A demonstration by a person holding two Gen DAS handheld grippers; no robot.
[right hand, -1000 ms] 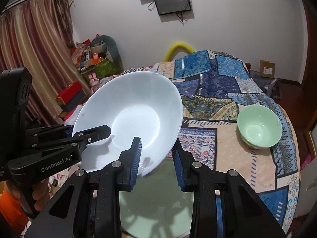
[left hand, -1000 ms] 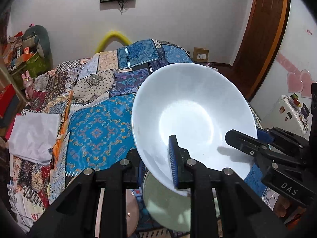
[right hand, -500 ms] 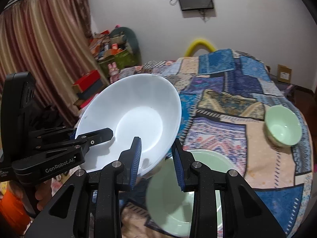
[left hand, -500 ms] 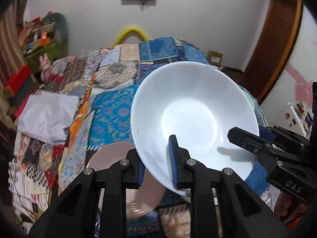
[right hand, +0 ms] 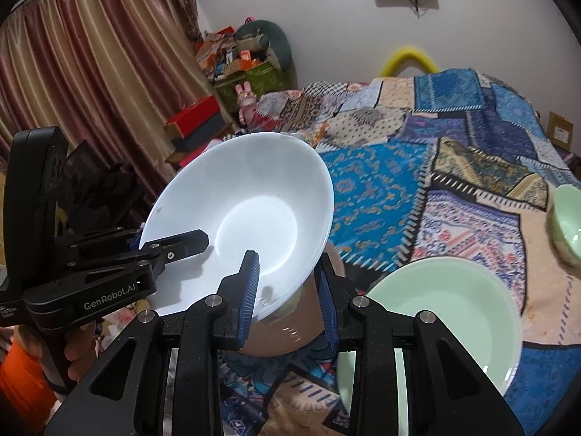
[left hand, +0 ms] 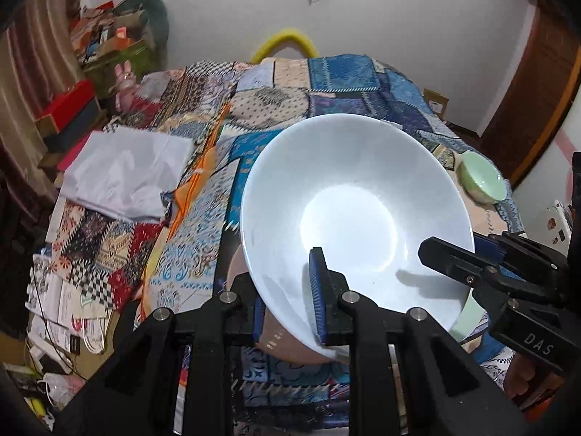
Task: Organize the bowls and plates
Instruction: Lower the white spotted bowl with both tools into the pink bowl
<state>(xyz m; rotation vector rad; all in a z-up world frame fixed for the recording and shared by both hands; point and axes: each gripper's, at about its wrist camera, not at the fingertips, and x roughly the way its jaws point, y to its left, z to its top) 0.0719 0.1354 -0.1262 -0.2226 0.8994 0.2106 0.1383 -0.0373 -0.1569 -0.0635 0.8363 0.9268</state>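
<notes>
A large white bowl (left hand: 356,214) (right hand: 250,214) hangs tilted in the air above the bed. My left gripper (left hand: 287,309) is shut on its near rim, and it also shows in the right wrist view (right hand: 174,245). My right gripper (right hand: 287,287) is shut on the opposite rim, and it also shows in the left wrist view (left hand: 450,258). A pink plate (right hand: 290,330) (left hand: 290,345) lies right under the bowl. A pale green plate (right hand: 443,319) lies to its right. A small green bowl (left hand: 481,178) (right hand: 566,221) stands farther right.
A patchwork quilt (right hand: 454,167) covers the bed. A folded white cloth (left hand: 127,170) lies on its left side. Boxes and clutter (right hand: 239,58) stand along the curtain and the far wall. Papers and cables (left hand: 61,312) lie on the floor at left.
Both grippers have carried the white bowl to the left, from above the green plate to above the pink plate. The grip on both rims is unchanged.
</notes>
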